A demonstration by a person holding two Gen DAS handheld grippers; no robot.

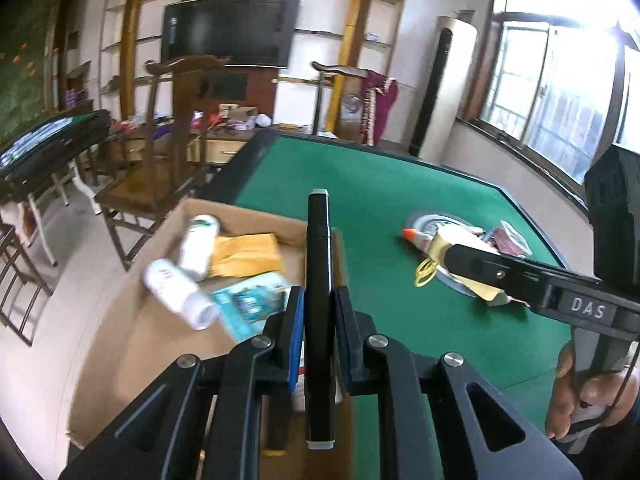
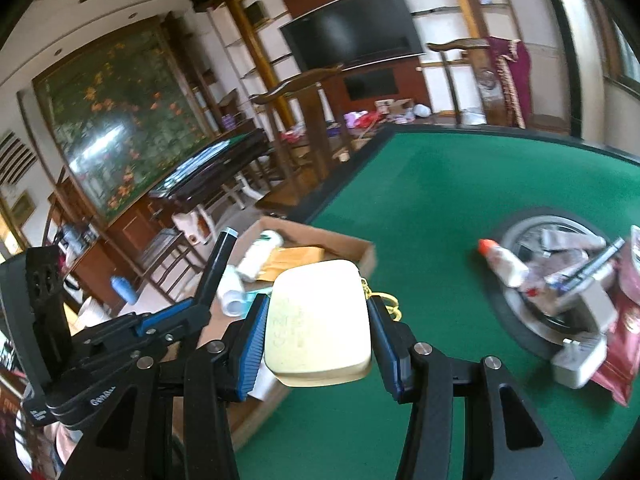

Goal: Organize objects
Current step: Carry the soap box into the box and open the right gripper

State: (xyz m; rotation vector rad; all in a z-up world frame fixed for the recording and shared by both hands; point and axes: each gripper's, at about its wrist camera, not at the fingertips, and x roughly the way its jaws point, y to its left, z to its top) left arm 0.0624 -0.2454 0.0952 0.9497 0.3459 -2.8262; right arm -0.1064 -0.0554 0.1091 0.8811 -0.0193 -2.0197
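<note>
The left gripper (image 1: 316,312) is clamped tight on a slim black bar (image 1: 318,264) with grey end caps, which stands on edge between the blue pads and points away over the cardboard box (image 1: 160,320); the right gripper (image 2: 318,330) stands partly open and is closed on a pale cream case (image 2: 320,320) with rounded corners, a yellow ring (image 2: 386,300) hanging at its far side; in the left wrist view the same case shows at the tip of the right gripper, above the green table (image 1: 380,184), with a hand (image 1: 588,396) on the handle behind; the box sits at the table's left edge, and in it lie two white bottles (image 1: 192,268), a yellow envelope (image 1: 246,254) and a teal packet (image 1: 252,300); further right on the felt a round grey plate (image 2: 520,248) carries a heap of small things, among them a white bottle with an orange cap (image 2: 502,262), a pen (image 2: 600,258), a red packet (image 2: 624,340) and a white adapter (image 2: 576,362); beyond the table stand wooden chairs (image 1: 160,152), a dark television (image 1: 230,30) on the wall, and a window (image 1: 552,92).
</note>
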